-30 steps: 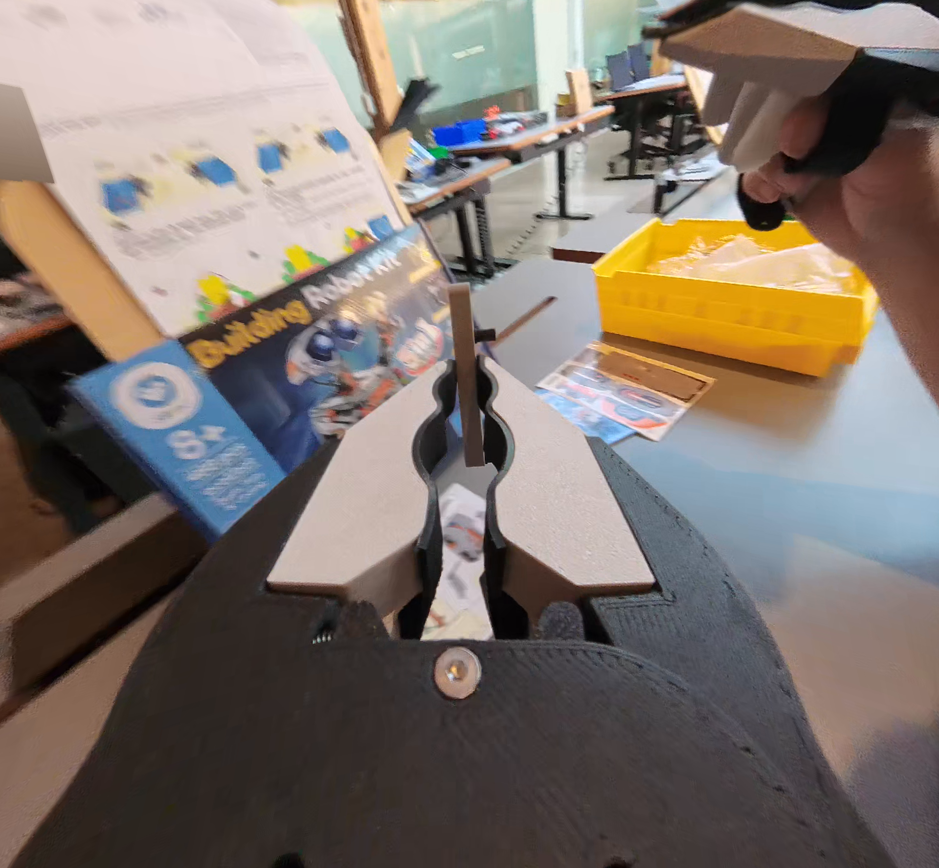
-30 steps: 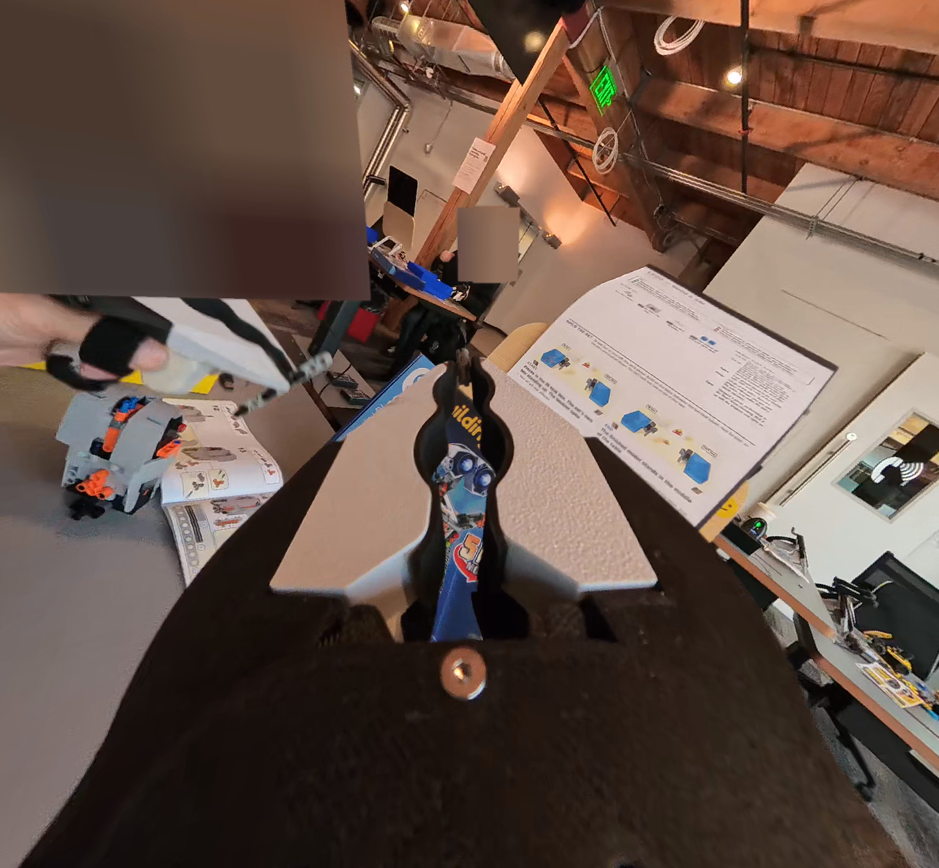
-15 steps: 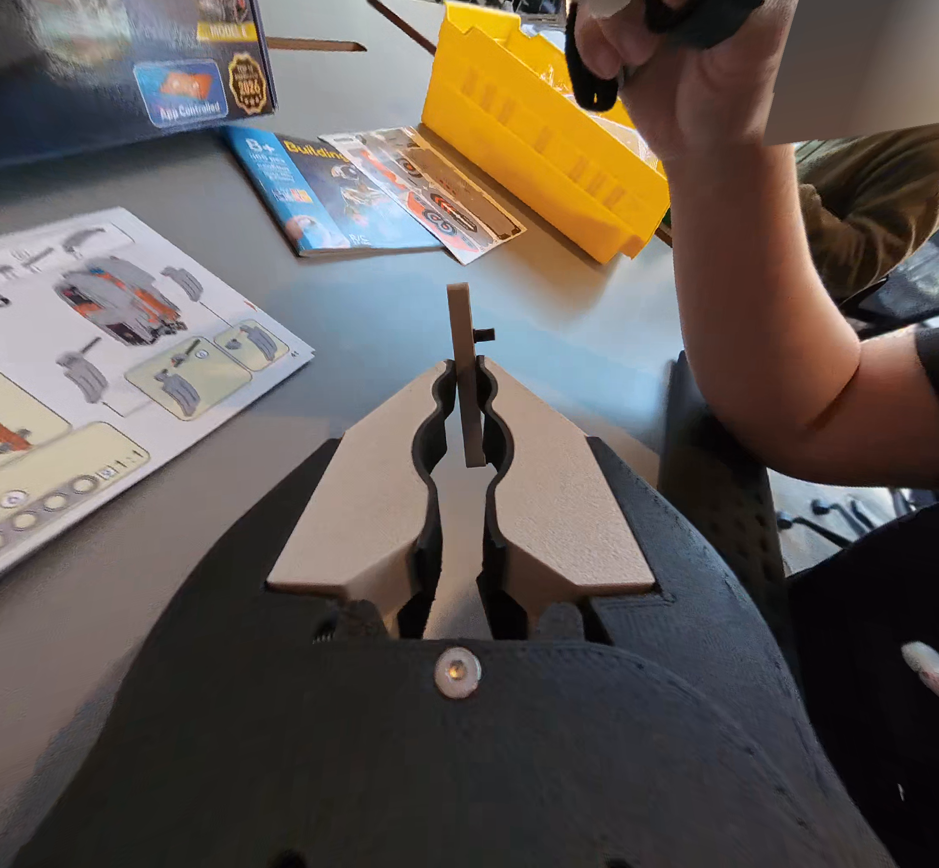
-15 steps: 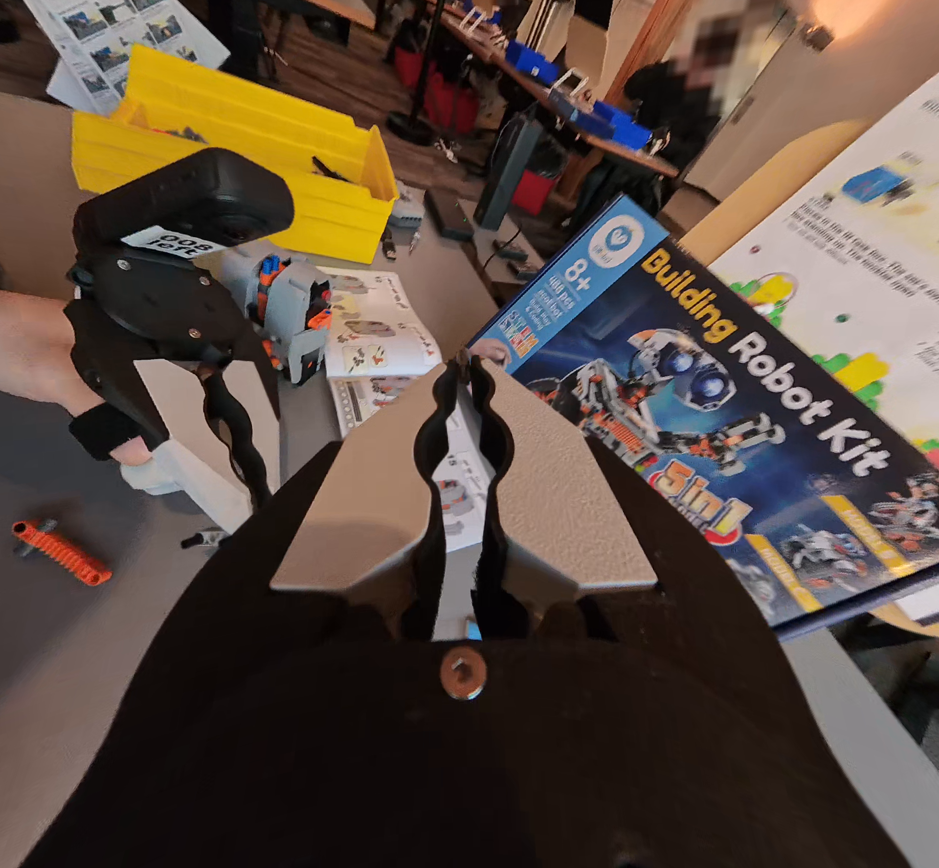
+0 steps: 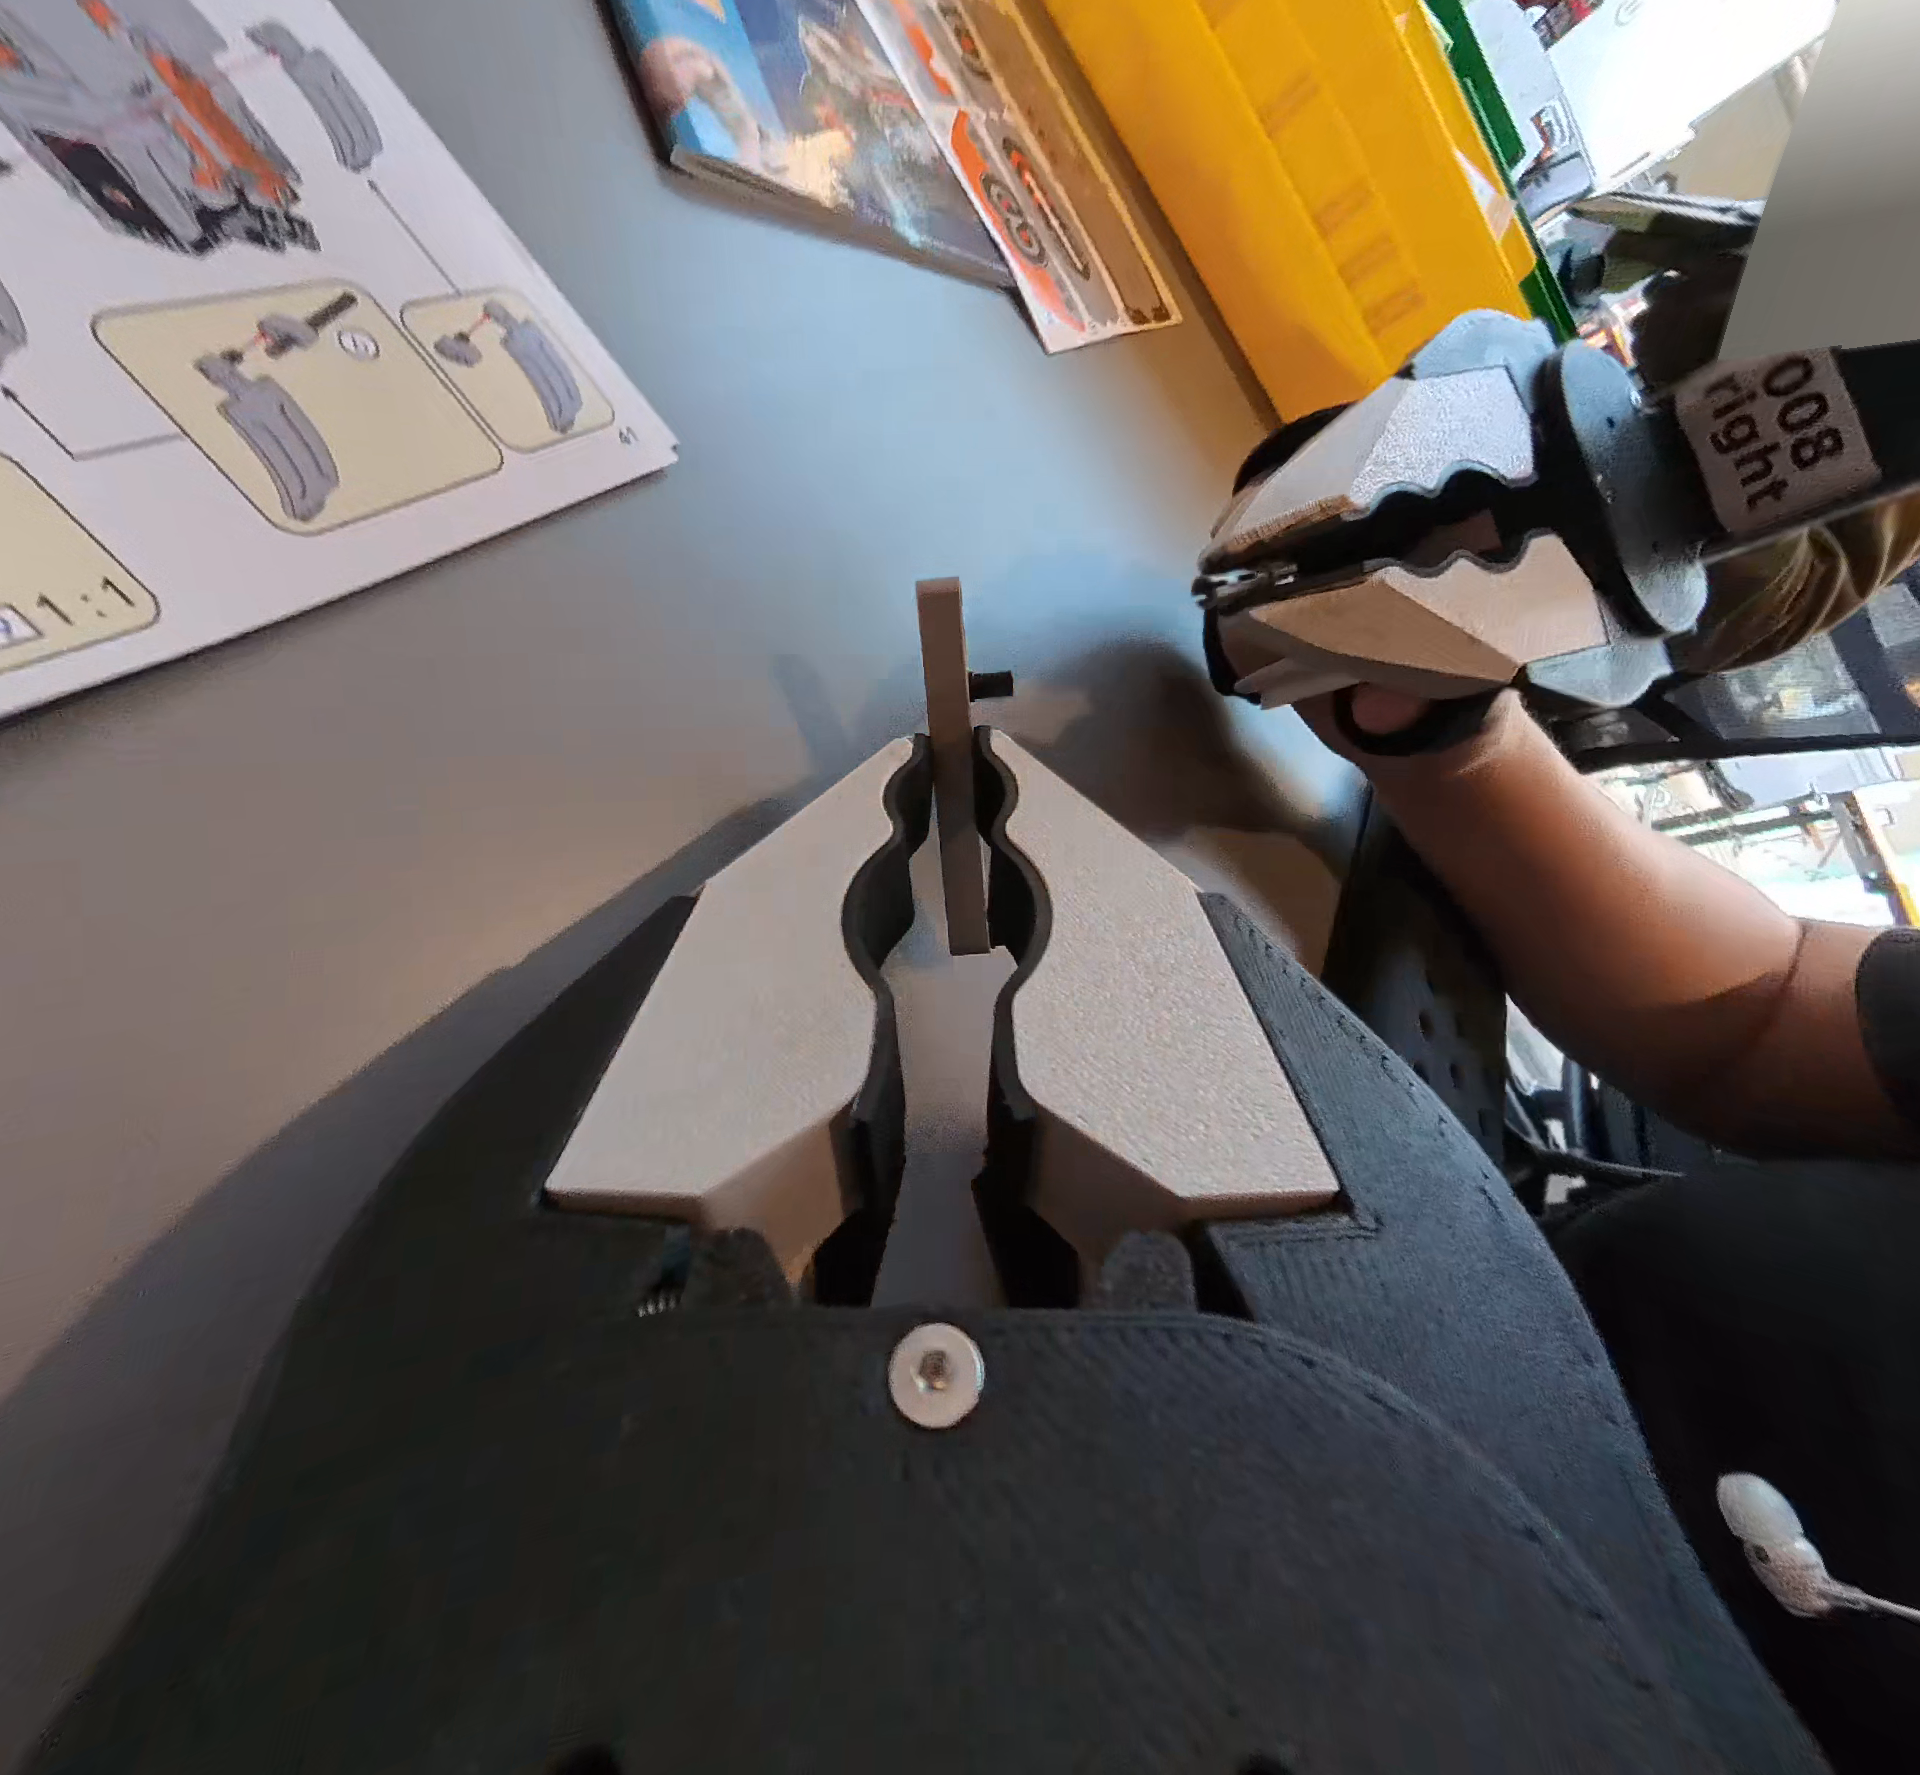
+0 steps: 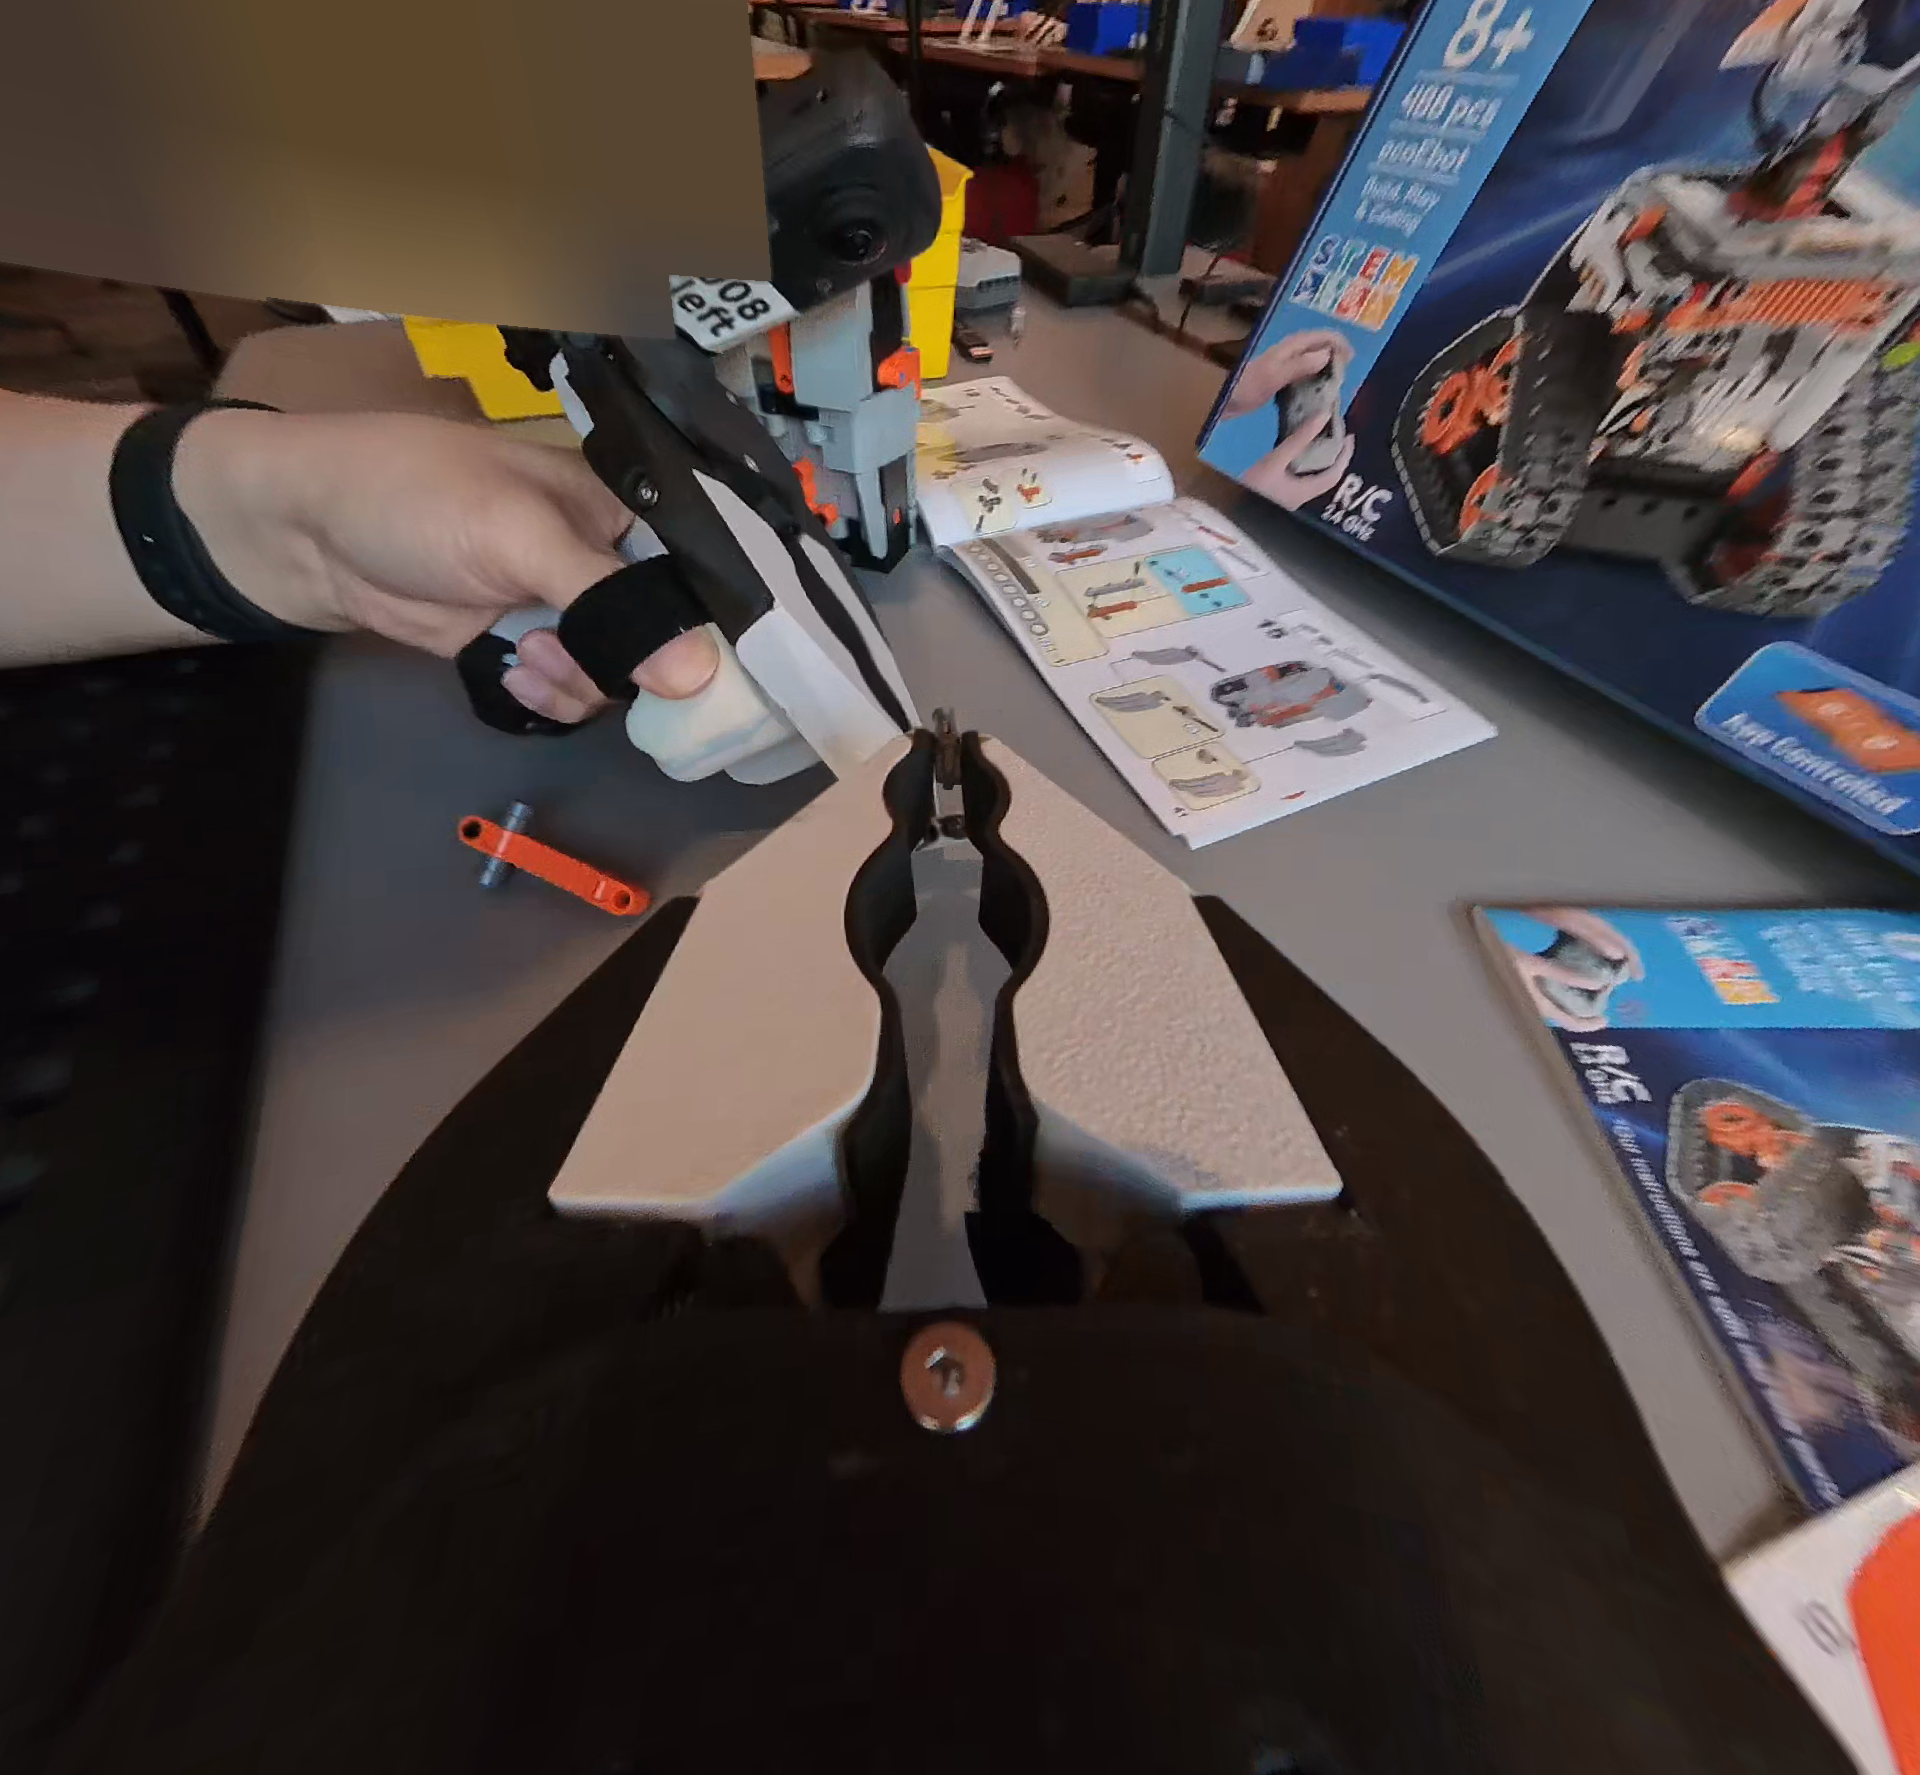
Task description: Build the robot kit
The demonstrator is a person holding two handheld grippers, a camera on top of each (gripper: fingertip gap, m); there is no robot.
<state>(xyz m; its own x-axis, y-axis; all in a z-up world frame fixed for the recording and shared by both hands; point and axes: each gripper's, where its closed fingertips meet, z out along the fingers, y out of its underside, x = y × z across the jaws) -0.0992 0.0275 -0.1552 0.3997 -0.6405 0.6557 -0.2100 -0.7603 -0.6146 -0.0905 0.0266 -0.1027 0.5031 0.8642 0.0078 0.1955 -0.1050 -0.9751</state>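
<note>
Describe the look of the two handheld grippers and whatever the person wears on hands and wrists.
Both the left gripper and right gripper share one build: black textured printed bodies, pale grey faceted fingers lined with wavy black pads, and a silver screw at the pivot. Each carries a black camera and a white label. Black finger loops wrap the left hand, with a black wristband.

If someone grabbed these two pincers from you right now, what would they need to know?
Left gripper: shut on a flat grey beam with a small black pin in its side, clear of the table.
Right gripper: shut on a small dark piece, tips close beside the left gripper's.
Lying on the table: orange beam, open instruction booklet, partly built grey and orange model.
</note>
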